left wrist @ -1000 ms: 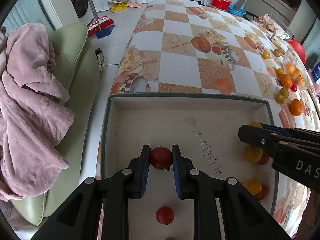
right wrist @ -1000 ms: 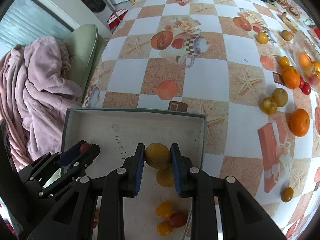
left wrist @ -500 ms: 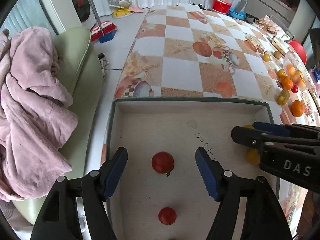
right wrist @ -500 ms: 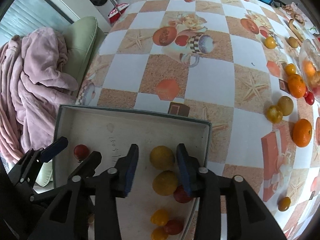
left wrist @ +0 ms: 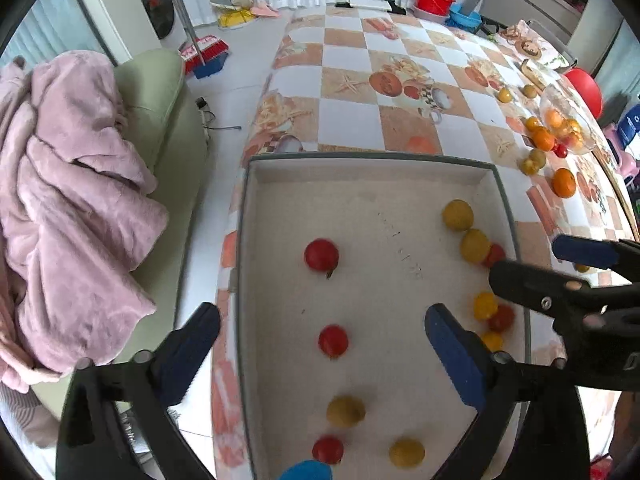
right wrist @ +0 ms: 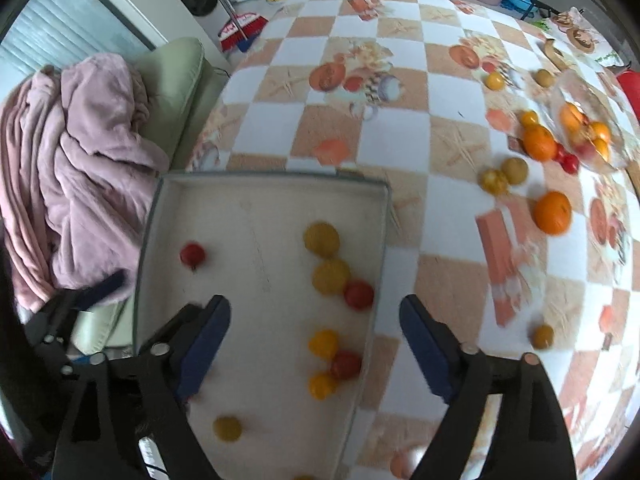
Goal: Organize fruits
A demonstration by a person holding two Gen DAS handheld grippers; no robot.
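2 grippers, left gripper (left wrist: pixel 322 350) and right gripper (right wrist: pixel 314 342), gape empty over box (left wrist: pixel 372 158).

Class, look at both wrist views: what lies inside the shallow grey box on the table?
Inside the grey box lie loose red tomatoes and yellow fruits. The gripper fingers cover some of the floor, so an exact count is not possible.

Blurred: fruit (right wrist: pixel 552 212) on cloth (right wrist: pixel 396 128). Half hidden behind right gripper (left wrist: pixel 524 268): red tomato (left wrist: pixel 495 255). Cut off by bottom edge: blue object (left wrist: pixel 306 472).
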